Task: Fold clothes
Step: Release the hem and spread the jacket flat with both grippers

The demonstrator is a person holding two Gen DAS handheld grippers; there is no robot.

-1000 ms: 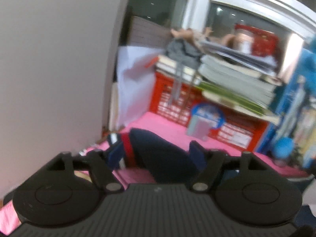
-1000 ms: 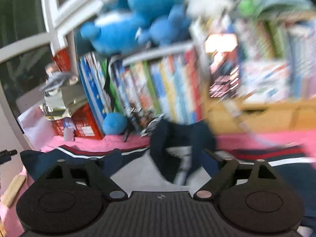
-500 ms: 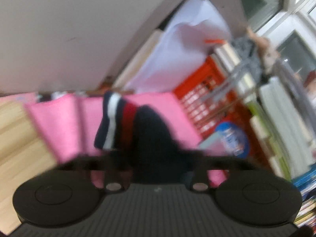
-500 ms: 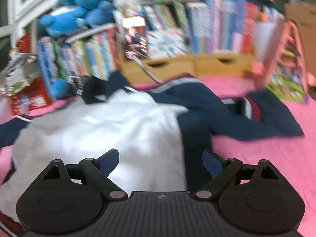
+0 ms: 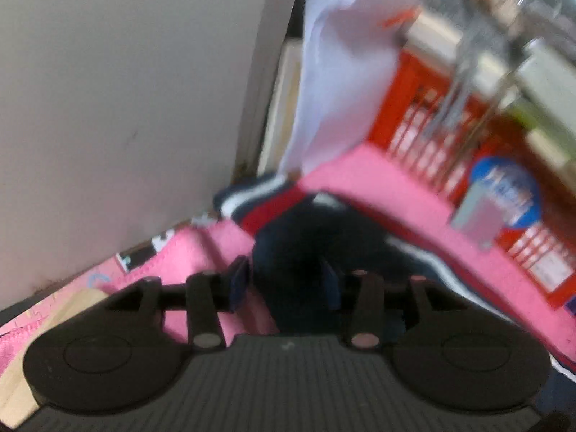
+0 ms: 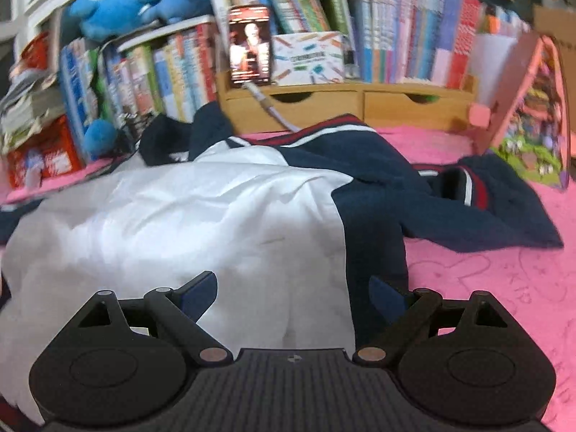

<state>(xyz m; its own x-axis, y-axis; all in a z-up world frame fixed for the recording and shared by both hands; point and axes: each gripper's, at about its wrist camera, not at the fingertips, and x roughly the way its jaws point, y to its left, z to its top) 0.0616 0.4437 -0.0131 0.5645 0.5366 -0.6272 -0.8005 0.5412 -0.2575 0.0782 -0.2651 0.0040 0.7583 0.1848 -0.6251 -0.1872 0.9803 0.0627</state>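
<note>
Two tools over one jacket (image 6: 216, 216) spread on the pink cover (image 6: 504, 288). The left tool (image 5: 288, 280), jaws just opening, has a navy sleeve (image 5: 295, 252) between its half-spread fingers. The right tool (image 6: 293, 289) gapes wide above the white lining, gripping nothing.

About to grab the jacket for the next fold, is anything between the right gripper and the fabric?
Nothing visible is. The right gripper hangs open over the jacket, white lining and navy edge directly beyond its fingers. The books and wooden drawers sit behind the jacket, out of the path.
</note>
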